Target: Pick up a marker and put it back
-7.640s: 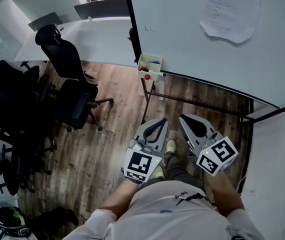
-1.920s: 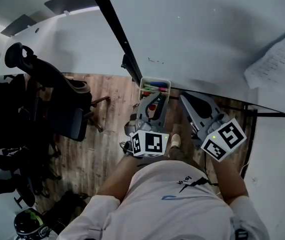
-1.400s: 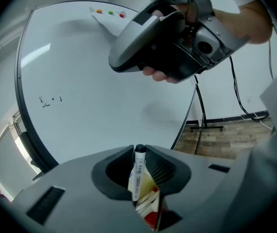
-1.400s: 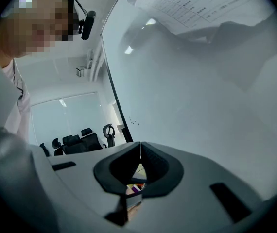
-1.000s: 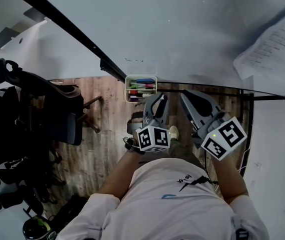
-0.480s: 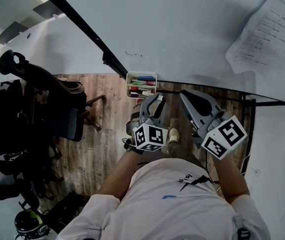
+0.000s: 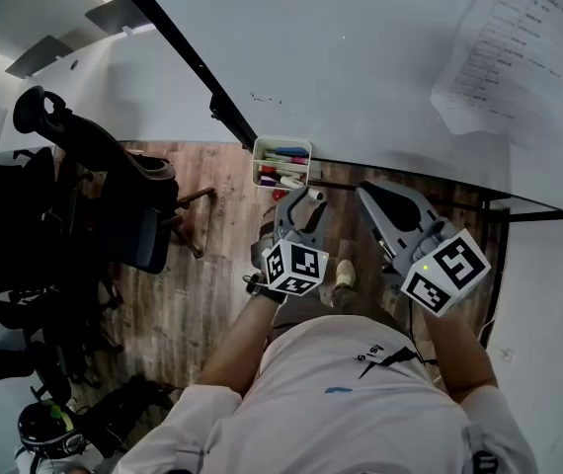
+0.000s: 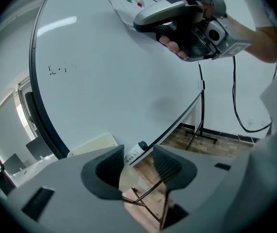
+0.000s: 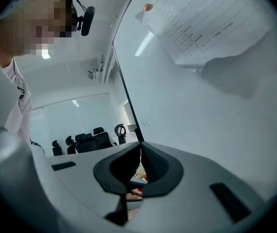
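Nearest the camera are the person's two arms, each holding out a tool toward the whiteboard [image 7: 361,67]. The right tongs [image 9: 139,154] are closed tip to tip with nothing between them and hang idle to the right, taking no part.

The left tongs [image 7: 302,205] point down toward the tray [image 7: 257,163] that hangs at the board's lower edge. Their jaws have just been opening and now stand wide apart. A white marker [image 8: 134,153] with a dark cap lies in the gap just past their tips, and neither pad presses on it, so the grip looks released. This reads as the put-back step, close to its end.

The marker sits at the tray's near rim. Whether it has settled inside or hangs over the edge cannot be told. The next move likely calls for drawing the left tongs straight back, wide enough not to drag the marker out, then checking that it lies in the tray.

The tray itself is a small cream box. It holds several coloured markers [image 7: 283,161] laid side by side.

Farther up the board hangs a printed sheet [image 7: 519,47].
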